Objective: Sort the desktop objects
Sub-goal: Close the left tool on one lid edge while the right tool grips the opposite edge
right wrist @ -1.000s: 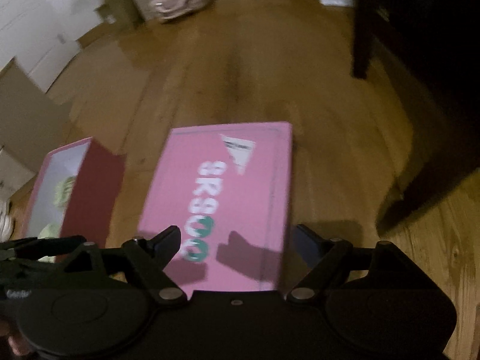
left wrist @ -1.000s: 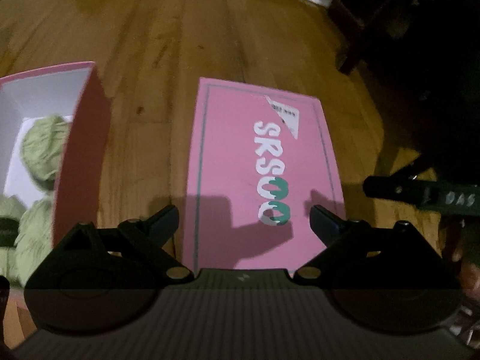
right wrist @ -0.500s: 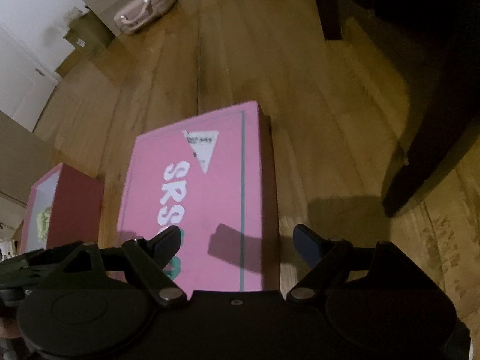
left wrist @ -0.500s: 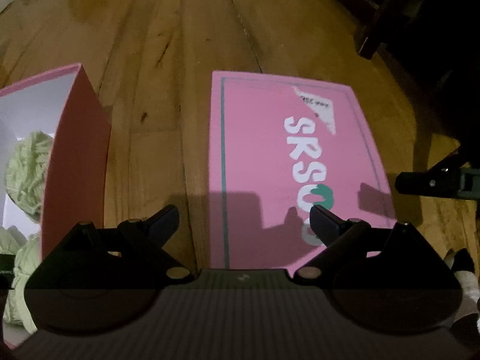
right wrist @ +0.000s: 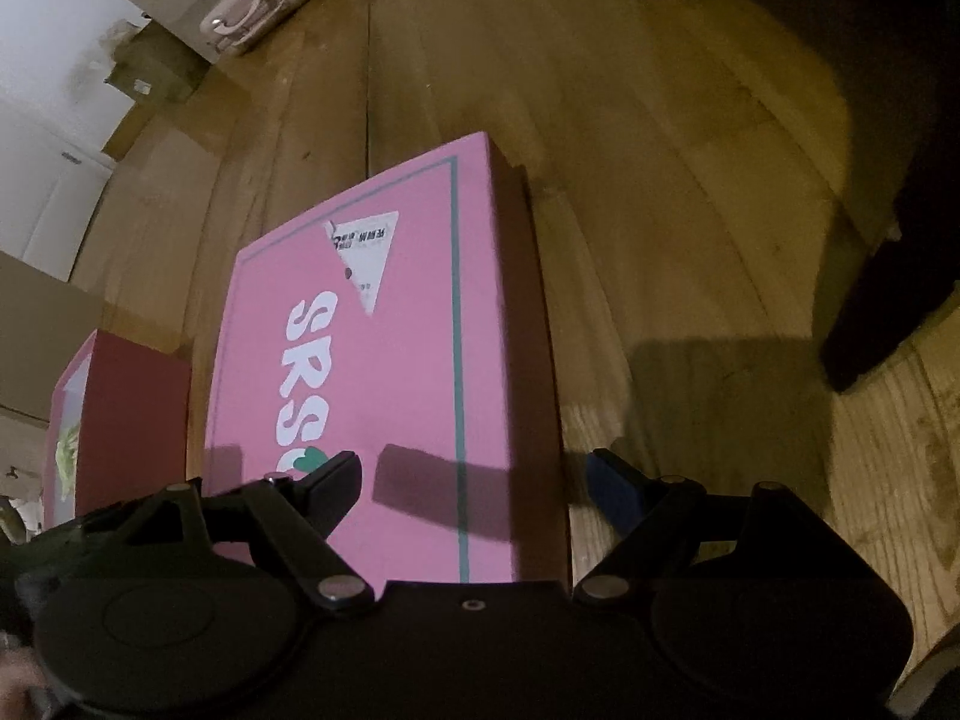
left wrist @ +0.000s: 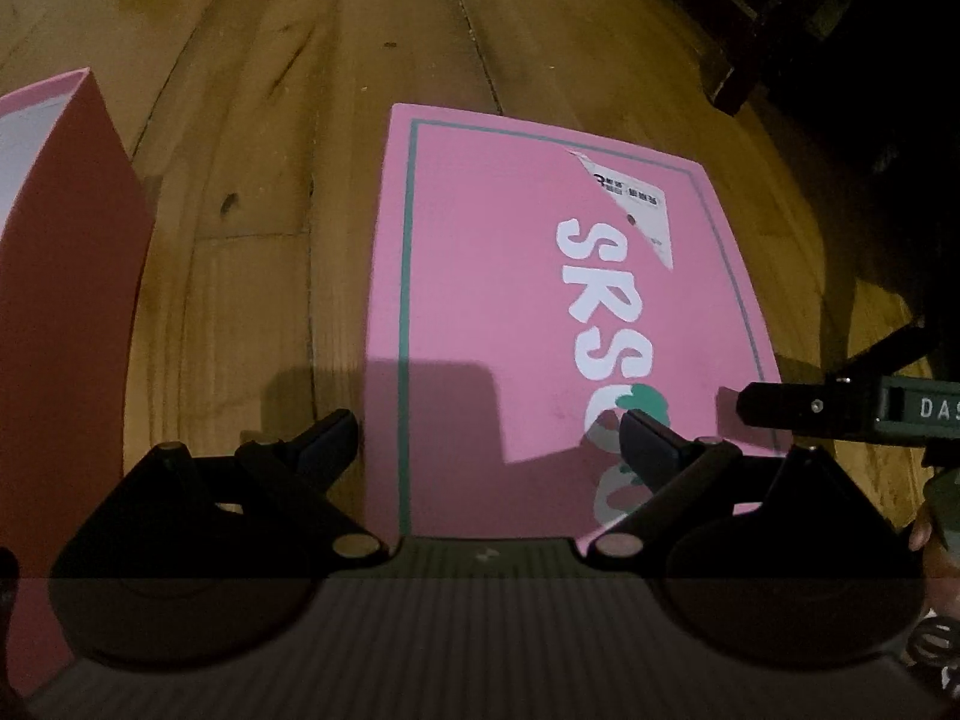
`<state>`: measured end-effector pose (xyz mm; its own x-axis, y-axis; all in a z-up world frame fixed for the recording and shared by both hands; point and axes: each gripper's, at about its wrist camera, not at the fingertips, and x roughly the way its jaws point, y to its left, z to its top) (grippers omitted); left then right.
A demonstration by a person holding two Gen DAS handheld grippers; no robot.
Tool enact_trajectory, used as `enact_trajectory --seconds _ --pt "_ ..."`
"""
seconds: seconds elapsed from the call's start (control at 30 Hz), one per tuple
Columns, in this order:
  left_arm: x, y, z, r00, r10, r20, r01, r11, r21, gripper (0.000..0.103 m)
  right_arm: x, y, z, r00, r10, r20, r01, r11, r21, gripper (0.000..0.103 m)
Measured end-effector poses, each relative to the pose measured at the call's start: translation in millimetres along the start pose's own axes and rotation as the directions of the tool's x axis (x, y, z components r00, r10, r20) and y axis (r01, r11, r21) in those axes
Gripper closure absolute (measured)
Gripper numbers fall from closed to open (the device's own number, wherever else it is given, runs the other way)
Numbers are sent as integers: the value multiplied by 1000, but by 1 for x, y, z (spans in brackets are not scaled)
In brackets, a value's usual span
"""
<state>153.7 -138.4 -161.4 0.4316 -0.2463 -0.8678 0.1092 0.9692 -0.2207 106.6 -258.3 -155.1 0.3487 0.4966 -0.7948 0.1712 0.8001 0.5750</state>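
Your left gripper point(left wrist: 489, 441) is spread wide and holds nothing. Its left fingertip sits over bare wood just beside the lid's left edge, and its right fingertip sits over the lid's near right part, by the green mark in the lettering; whether either pad touches anything cannot be told. Your right gripper point(right wrist: 474, 477) is equally wide and empty, straddling the lid's right edge: its left fingertip is over the pink top, its blue-padded right fingertip over the floor beside the lid. In the left wrist view, your right gripper's black finger pokes in from the right, at the lid's near right corner.

The pink box lid point(left wrist: 540, 312) lies flat on the wooden floor point(left wrist: 288, 120), top face up. It is a matte cardboard rectangle with a thin green line inset along its border, fat white letters reading "SRS" and more, and a white triangular sticker point(left wrist: 636, 204) near its far right corner. The right wrist view shows its low side wall, in shadow. Its long axis runs away from you, and the lettering runs along that axis.

To the left, set apart by a strip of floor, stands the open pink box point(left wrist: 66, 276), with a darker reddish outer wall and a white inside; pale green yarn point(right wrist: 67, 450) shows in it in the right wrist view.

The floor is glossy, knotted planks. Beyond, a dark furniture leg point(right wrist: 882, 312) stands on the right, and a pale bag point(right wrist: 264, 0) lies far off by the wall.
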Motion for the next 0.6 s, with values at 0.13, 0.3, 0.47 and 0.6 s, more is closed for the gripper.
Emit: enact_trajectory --seconds 0.13,0.3,0.47,0.6 --pt "8 5 -3 1000 -13 1 13 1000 -3 4 8 -1 0 1000 22 -7 -22 1000 4 17" --pt "15 9 -2 999 -35 14 36 999 -17 0 20 3 1 999 36 -38 -37 999 -15 17" --pt "20 13 -2 998 -69 9 69 996 -49 0 25 6 3 999 30 -40 -31 999 -27 15" --pt "21 9 -3 998 -67 14 67 997 -34 0 28 9 2 999 25 -46 -27 999 -40 8"
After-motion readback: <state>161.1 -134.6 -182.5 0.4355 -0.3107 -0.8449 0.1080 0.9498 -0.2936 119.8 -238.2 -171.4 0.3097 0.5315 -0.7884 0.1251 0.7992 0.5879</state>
